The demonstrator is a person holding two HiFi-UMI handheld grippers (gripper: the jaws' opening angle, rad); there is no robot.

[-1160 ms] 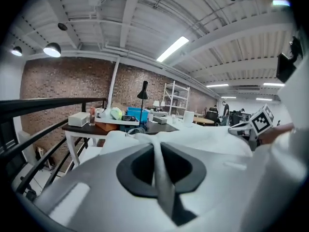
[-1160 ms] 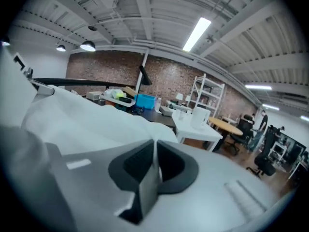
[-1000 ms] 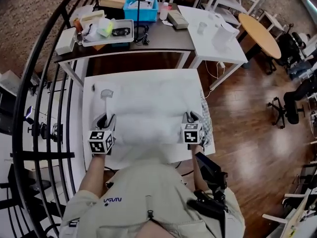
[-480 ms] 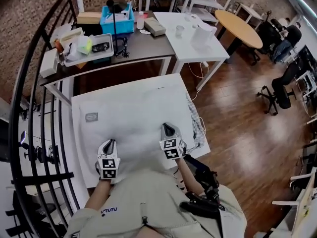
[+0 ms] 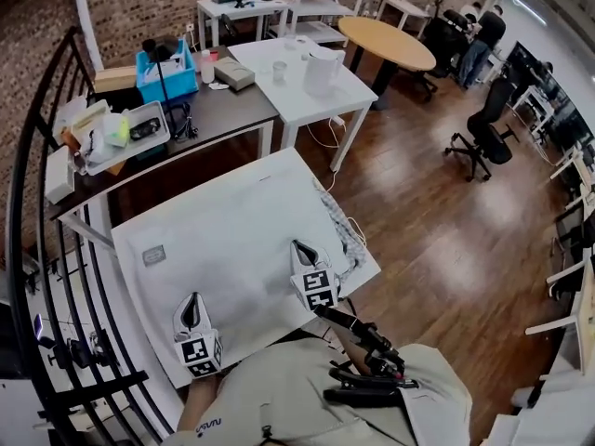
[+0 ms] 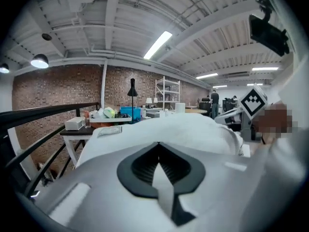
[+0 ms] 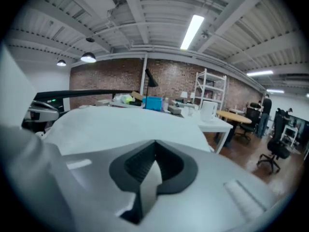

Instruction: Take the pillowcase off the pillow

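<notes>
My left gripper (image 5: 192, 303) and right gripper (image 5: 299, 249) have just clamped shut on the pillowcase (image 5: 223, 240) edge; the rest lies ahead. Such thin pinches may slip, or the pillow drag along.

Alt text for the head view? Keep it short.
From above, a person holds the left gripper and right gripper, jaws just closed on the near edge of a white pillowcase lying flat before them. Behind it stands a cluttered dark desk on a wood floor.
</notes>
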